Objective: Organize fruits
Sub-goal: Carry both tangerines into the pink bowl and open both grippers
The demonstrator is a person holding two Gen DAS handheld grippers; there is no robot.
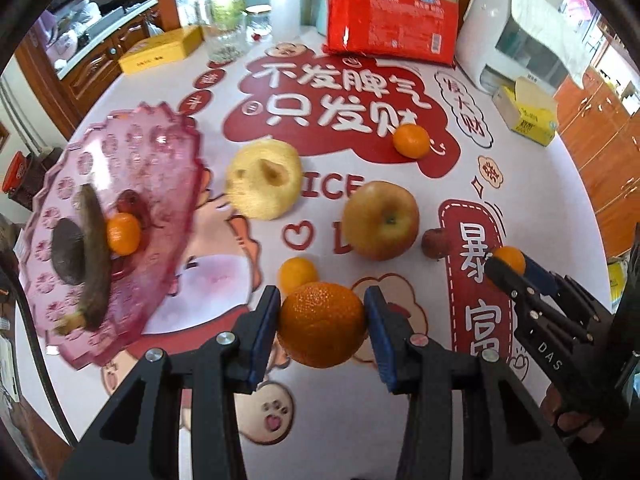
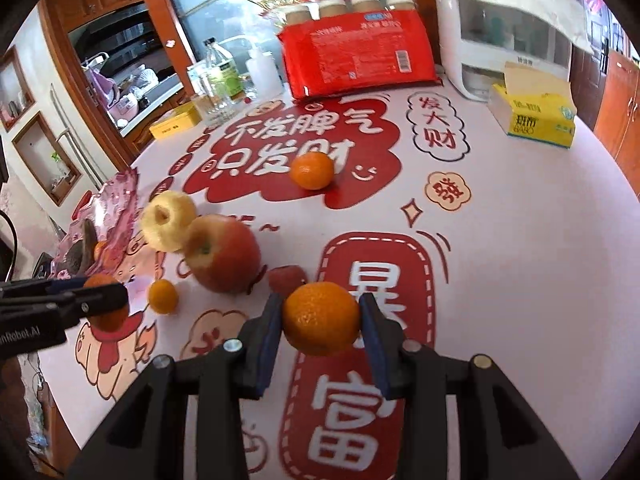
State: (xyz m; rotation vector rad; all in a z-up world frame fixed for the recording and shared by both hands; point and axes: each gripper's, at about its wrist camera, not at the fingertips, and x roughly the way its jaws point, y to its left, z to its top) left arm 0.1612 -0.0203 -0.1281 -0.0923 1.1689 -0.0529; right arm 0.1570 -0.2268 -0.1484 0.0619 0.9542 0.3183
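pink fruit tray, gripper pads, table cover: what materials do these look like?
Pink fruit tray: likely translucent moulded plastic, glossy; table print shows through, embossed pattern, scalloped rim. Could be glass.
Pads on the left gripper: blue, matte, probably rubber or foam, on black rigid plastic-looking fingers.
Table cover: smooth printed sheet, slight sheen; looks like vinyl, not certain.

Red snack package [image 1: 390, 20], white appliance [image 1: 516, 32], yellow tissue box [image 2: 536, 116], yellow tin [image 1: 160, 50], clear bottle [image 1: 226, 12]
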